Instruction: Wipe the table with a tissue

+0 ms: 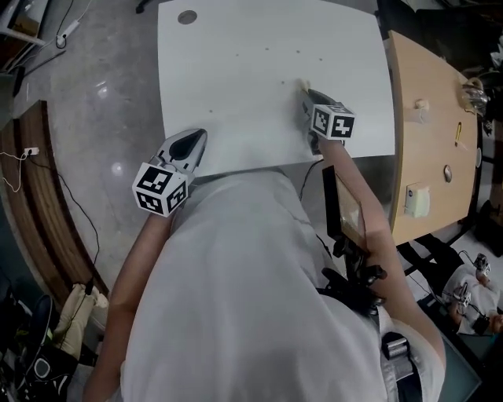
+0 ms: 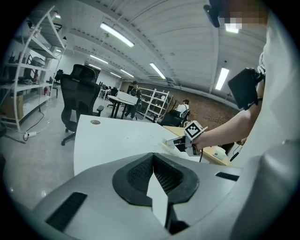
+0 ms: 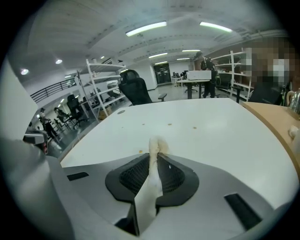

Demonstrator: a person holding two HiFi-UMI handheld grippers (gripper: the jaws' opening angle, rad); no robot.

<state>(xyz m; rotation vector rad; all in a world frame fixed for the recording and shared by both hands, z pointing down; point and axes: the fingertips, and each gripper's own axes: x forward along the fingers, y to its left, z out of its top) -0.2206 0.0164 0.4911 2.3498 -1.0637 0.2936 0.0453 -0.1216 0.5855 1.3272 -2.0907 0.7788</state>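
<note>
The white table (image 1: 236,86) carries a few small brown spots (image 1: 283,81). My right gripper (image 1: 308,96) is over the table's right part, shut on a crumpled cream tissue (image 1: 302,84). In the right gripper view the tissue (image 3: 156,143) sticks out from between the jaws of the right gripper (image 3: 154,158), just above the table (image 3: 206,140), with a brown spot (image 3: 139,151) beside it. My left gripper (image 1: 191,143) hovers at the near left edge, shut with nothing in it. The left gripper view shows its jaws (image 2: 153,158) closed together and the right gripper (image 2: 180,141) ahead.
A wooden desk (image 1: 428,149) adjoins the table on the right and holds small items, among them a white box (image 1: 416,200). A round grommet (image 1: 187,16) sits in the far left corner. A black office chair (image 2: 77,96) stands beyond the table. Floor lies at the left.
</note>
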